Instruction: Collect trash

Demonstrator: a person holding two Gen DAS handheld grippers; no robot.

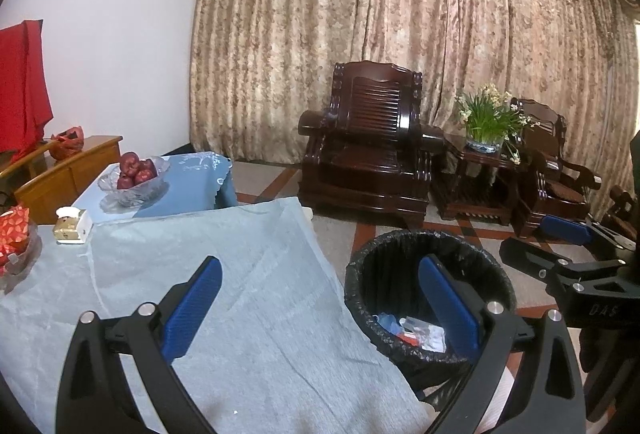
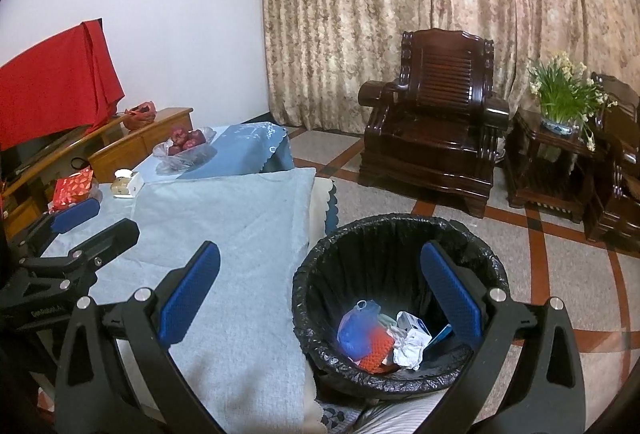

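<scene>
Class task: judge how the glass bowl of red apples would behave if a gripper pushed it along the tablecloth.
The glass bowl looks heavy with apples, so it would probably drag the blue tablecloth. Its glass is likely fragile and slippery.

Bin's [image 2: 400, 234] near rim behind gripper [image 2: 320, 294], trash [image 2: 380, 338] perhaps wrappers (blurred)
</scene>
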